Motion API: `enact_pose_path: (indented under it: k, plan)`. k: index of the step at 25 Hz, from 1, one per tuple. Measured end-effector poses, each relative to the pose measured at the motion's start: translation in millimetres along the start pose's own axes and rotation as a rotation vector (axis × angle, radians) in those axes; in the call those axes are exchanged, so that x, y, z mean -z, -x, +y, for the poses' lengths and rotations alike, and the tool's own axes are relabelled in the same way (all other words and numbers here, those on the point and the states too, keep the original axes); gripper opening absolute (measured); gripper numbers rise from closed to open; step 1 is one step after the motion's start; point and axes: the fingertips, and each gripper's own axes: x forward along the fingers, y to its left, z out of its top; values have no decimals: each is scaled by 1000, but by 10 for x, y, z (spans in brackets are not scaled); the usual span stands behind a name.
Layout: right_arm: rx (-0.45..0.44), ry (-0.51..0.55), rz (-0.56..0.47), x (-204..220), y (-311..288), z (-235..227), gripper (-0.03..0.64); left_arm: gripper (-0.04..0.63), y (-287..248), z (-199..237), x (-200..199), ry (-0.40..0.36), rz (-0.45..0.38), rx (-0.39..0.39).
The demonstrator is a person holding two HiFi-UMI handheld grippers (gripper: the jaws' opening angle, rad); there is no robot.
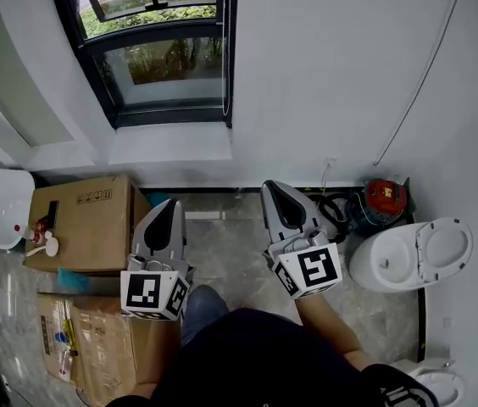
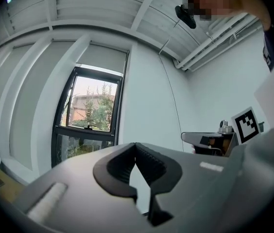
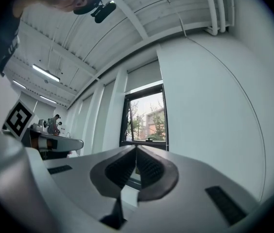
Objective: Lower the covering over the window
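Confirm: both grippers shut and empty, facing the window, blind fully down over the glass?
Not quite. The blind is not down: it sits at the top only, and the window below it is uncovered, as the left gripper view shows. The rest holds: the left gripper and right gripper are shut, empty and facing the window.

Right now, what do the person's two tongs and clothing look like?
The left tongs and right tongs match: pale grey tapered shells with black inner faces, and black ribbed pads seen in the left gripper view. Each carries a white cube printed with black square markers. No cables show. The person wears a dark top; a sleeve bears white print.
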Motion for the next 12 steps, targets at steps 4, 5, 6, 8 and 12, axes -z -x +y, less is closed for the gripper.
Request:
enact_pose_path:
  k: [4,5,6,8,12]
  plan:
    - [4,3,11,123,-233,-94,12,12,-267,145,30,0,-41,20]
    - [9,8,14,154,-317,-126,12,12,-359,196,45,2,-50,30]
    - [16,15,14,186,-416,-161,12,12,-466,260,68,6,-52,40]
    - [39,20,14,253,-652,-239,12,12,-709,415,118,16,-49,68]
    - [83,23,10,331,-1286,-376,12,12,-1238,799,95,16,-56,126]
